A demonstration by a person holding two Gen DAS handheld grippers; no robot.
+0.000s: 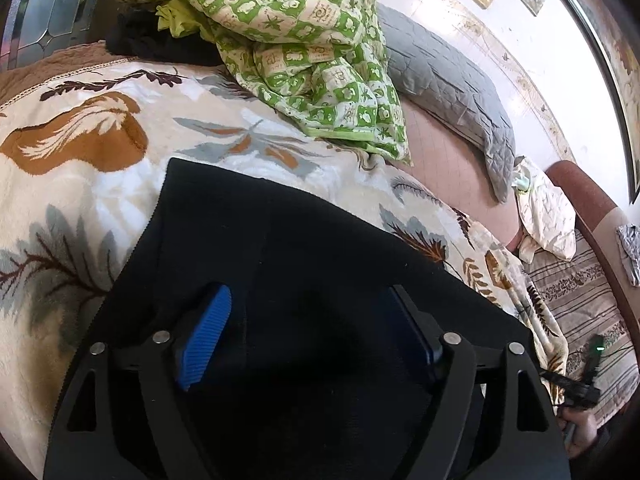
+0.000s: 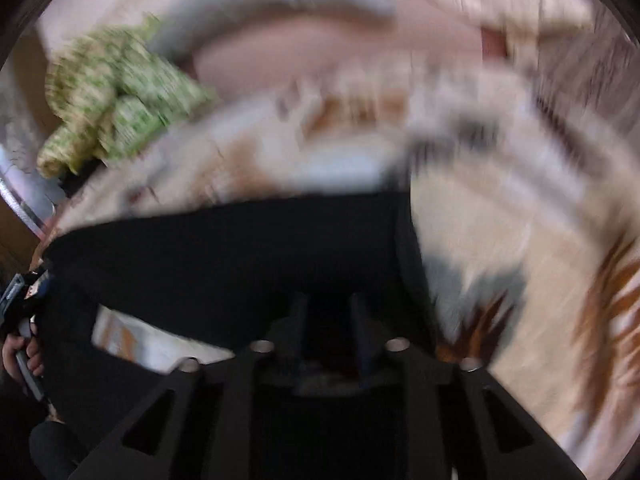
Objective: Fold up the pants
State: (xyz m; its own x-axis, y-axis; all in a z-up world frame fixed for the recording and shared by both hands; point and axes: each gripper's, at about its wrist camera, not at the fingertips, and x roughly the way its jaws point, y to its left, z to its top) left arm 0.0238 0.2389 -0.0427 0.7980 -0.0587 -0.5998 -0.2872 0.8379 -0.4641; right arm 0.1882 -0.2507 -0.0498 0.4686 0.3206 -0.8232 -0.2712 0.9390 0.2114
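Note:
Black pants (image 1: 280, 240) lie spread on a leaf-patterned blanket (image 1: 80, 168) on the bed. My left gripper (image 1: 308, 312) is open just above the pants, its blue pads (image 1: 204, 336) wide apart with nothing between them. In the blurred right wrist view my right gripper (image 2: 326, 320) has its fingers close together on a fold of the black pants (image 2: 240, 256), which lifts off the blanket (image 2: 500, 220). The other gripper and a hand (image 2: 20, 344) show at the left edge.
A green checked quilt (image 1: 304, 40) is heaped at the back of the bed, with a grey quilted pad (image 1: 448, 80) beside it. A striped cushion (image 1: 576, 304) and a reddish bed frame (image 1: 580, 184) lie to the right. A window (image 1: 600, 40) is on the far wall.

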